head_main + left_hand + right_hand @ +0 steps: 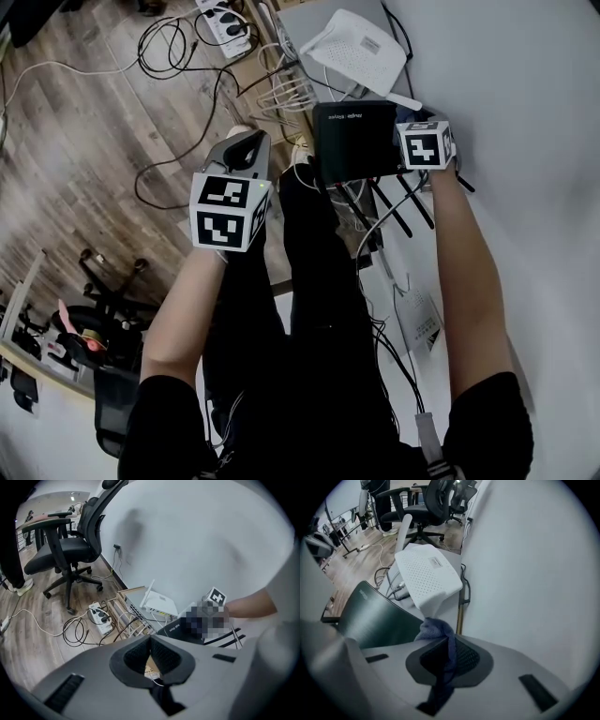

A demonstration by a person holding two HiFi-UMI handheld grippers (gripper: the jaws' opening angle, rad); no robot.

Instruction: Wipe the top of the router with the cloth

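one cloth (pixel 436 629) within the right claw (pixel 444 652)

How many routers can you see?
2. The black router is nearest, by the cloth. The white router lies just beyond it, on a grey box. Others may hide among the cables.

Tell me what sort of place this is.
Probably an office, at a networking corner: a wheeled office chair on wood-look flooring, a power strip amid loose cables, and a white router and black router against the wall.
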